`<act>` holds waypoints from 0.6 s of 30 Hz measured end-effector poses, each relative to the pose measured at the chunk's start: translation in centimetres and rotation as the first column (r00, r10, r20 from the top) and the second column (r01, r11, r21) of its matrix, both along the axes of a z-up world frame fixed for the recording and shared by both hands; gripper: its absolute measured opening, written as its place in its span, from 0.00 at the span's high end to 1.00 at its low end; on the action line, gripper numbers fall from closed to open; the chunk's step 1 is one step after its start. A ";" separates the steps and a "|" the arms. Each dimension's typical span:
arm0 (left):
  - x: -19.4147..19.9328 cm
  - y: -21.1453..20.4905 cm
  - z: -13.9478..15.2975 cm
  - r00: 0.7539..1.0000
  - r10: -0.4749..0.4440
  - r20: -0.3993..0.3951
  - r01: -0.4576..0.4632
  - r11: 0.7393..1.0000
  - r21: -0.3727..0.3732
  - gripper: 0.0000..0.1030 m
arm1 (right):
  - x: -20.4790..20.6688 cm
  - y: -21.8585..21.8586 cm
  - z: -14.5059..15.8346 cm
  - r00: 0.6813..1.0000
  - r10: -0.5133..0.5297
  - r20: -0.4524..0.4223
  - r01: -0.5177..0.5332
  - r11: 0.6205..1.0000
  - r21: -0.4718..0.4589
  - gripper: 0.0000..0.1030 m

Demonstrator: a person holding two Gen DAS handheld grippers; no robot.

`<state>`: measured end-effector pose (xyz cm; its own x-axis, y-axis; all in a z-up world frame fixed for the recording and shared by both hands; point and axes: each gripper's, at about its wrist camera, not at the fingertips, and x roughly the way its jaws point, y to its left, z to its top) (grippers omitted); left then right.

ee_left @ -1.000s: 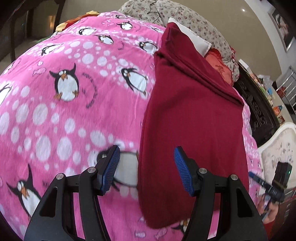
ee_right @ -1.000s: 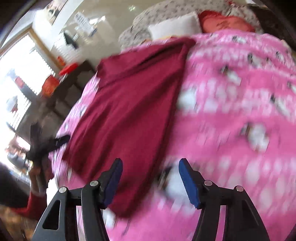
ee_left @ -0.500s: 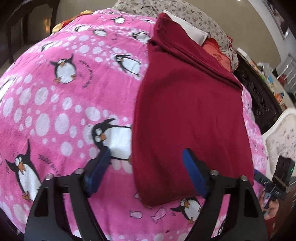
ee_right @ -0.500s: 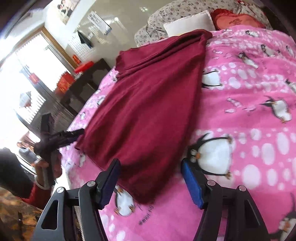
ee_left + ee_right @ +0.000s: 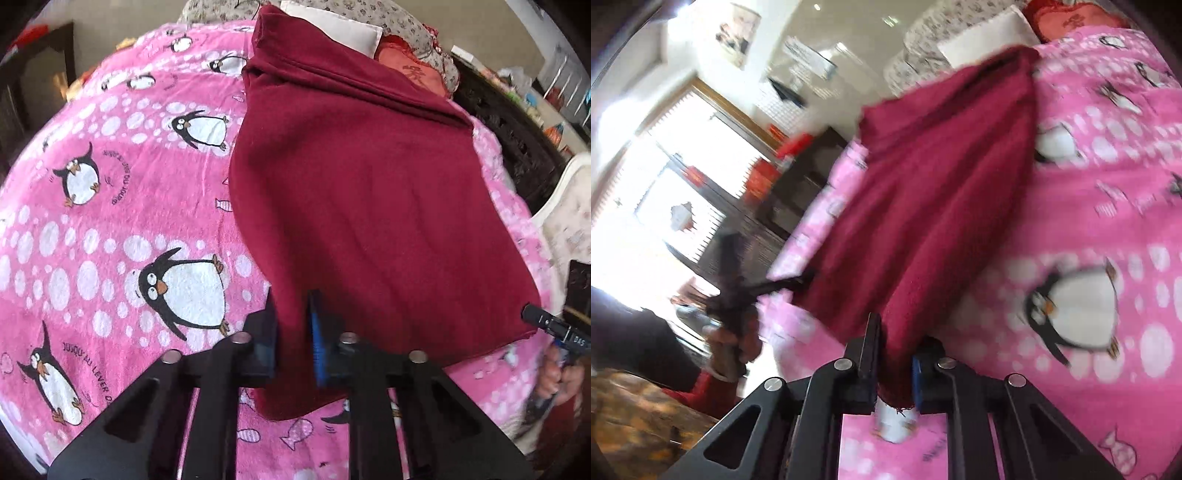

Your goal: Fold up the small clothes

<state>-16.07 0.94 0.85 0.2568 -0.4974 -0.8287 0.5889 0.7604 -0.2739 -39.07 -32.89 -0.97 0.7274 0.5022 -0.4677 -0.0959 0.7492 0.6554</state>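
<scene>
A dark red garment (image 5: pixel 362 192) lies spread on a pink penguin blanket (image 5: pixel 110 221), its far end folded over near the pillows. My left gripper (image 5: pixel 293 328) is shut on the garment's near left corner. In the right wrist view the garment (image 5: pixel 942 206) runs away from me, and my right gripper (image 5: pixel 894 354) is shut on its near corner, lifting it a little. Each gripper shows in the other's view, at the right edge (image 5: pixel 554 325) and at the left (image 5: pixel 768 288).
Pillows (image 5: pixel 340 26) and a red cushion (image 5: pixel 413 70) lie at the bed's far end. Dark carved furniture (image 5: pixel 506 122) stands beside the bed on the right. A bright window (image 5: pixel 657 192) and a dark cabinet (image 5: pixel 798 184) are on the left in the right wrist view.
Both grippers were open above the near edge of the garment. They have moved onto its two near corners and closed on the cloth.
</scene>
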 end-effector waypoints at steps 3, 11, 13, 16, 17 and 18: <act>0.5 0.4 1.6 1.000 -0.010 -0.015 0.009 0.998 -0.055 0.90 | 0.4 -0.5 2.6 0.996 0.011 0.083 -0.013 1.000 0.025 0.89; 6.0 -0.8 7.8 0.999 0.010 0.034 -0.003 0.979 -0.205 0.90 | 5.6 -2.8 10.1 0.972 -0.029 0.231 0.051 0.994 -0.093 0.89; 8.4 -1.8 9.7 0.997 0.035 0.065 -0.019 0.971 -0.239 0.90 | 8.1 -4.2 12.2 0.964 -0.054 0.259 0.088 0.989 -0.122 0.90; 13.5 -4.7 12.9 0.989 0.088 0.117 -0.052 0.958 -0.281 0.90 | 11.8 -6.9 14.7 0.954 -0.096 0.283 0.144 0.978 -0.153 0.90; 15.2 -5.8 13.6 0.987 0.097 0.126 -0.058 0.957 -0.286 0.90 | 12.8 -7.9 15.2 0.952 -0.108 0.286 0.162 0.971 -0.174 0.90; 17.1 -7.1 14.1 0.984 0.114 0.134 -0.072 0.955 -0.289 0.90 | 14.5 -8.9 15.6 0.950 -0.139 0.280 0.201 0.958 -0.206 0.90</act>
